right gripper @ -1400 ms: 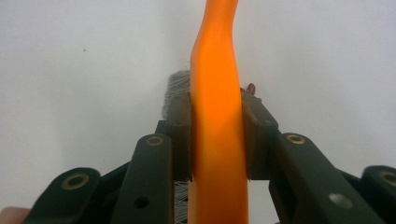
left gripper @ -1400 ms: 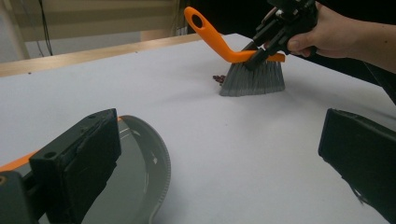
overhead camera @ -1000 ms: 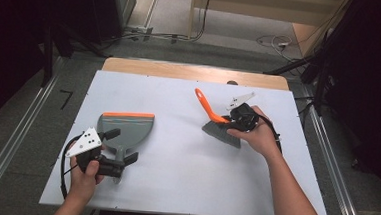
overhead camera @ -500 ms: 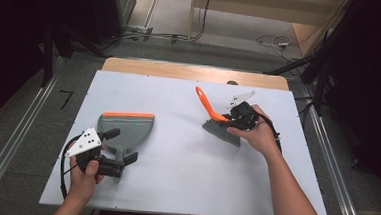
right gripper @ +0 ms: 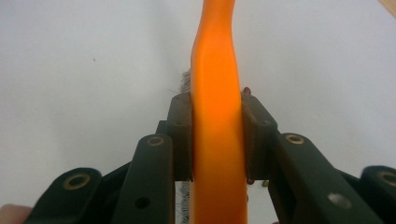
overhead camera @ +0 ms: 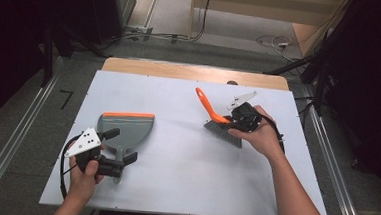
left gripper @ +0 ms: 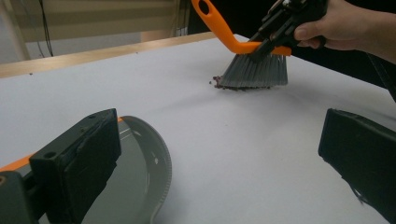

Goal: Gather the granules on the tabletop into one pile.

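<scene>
On the right side of the white desk [overhead camera: 173, 186] stands a small brush [overhead camera: 217, 124], and the right gripper [overhead camera: 237, 121] has its fingers [right gripper: 180, 135] clamped tight on the orange handle, one on each side, just above the bristles. The brush looks light and easy to lift. Its handle is hard, smooth plastic, so it could slip or twist if the squeeze is weak; low down near the head, where the fingers sit now, looks like the best place to hold it, because the brush will wobble less there. The grey bristles [left gripper: 254, 74] are soft and bend when they are pushed along the desk. They touch the desk now, and a few tiny dark red crumbs [left gripper: 217, 83] lie right beside them. The handle curves up and away and has a hole at its tip. On the left side of the desk, well apart from the brush, lies a grey dustpan [overhead camera: 127, 131] with an orange strip along its front edge. It looks light, stiff and thin, and it may slide on the smooth desk if it is bumped. The left gripper [overhead camera: 121, 148] is at the dustpan's handle with its fingers [left gripper: 81, 163] wide apart, not squeezing anything.
</scene>
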`<state>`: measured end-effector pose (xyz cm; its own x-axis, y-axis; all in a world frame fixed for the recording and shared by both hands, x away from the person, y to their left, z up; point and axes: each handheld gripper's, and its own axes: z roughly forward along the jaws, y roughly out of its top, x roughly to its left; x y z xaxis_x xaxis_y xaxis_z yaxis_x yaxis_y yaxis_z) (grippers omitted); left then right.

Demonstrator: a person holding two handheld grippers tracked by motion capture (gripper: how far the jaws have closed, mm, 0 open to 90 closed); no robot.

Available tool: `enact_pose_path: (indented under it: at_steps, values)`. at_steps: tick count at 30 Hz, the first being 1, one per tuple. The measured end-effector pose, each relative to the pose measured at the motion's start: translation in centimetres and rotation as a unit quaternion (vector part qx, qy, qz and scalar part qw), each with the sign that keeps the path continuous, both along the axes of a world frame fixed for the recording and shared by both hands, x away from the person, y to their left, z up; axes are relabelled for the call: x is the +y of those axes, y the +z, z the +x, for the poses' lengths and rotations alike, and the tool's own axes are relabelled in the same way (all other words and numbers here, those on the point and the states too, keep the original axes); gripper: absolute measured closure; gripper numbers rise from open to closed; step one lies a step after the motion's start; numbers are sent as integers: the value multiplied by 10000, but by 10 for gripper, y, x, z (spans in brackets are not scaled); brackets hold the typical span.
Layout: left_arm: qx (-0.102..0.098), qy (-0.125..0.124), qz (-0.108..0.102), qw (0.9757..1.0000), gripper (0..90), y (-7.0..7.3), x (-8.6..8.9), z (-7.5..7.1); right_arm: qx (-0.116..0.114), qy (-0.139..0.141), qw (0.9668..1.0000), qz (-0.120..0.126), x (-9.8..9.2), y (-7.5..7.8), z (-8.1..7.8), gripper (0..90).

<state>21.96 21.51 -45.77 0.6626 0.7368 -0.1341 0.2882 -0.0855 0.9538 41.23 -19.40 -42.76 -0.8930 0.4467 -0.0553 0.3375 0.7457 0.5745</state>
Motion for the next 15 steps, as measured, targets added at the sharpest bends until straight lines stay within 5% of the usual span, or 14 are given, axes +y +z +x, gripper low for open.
enact_pose_path:
  at_steps: [9, 15]
  values:
    - [2, 4, 10, 10000, 0, 0, 0, 0, 46, -161, 9992, 368, -4, 18, -11, 681]
    - [-2, -5, 15, 10000, 0, 0, -1, 0, 392, -39, 9989, 272, 10, 10, -15, 681]
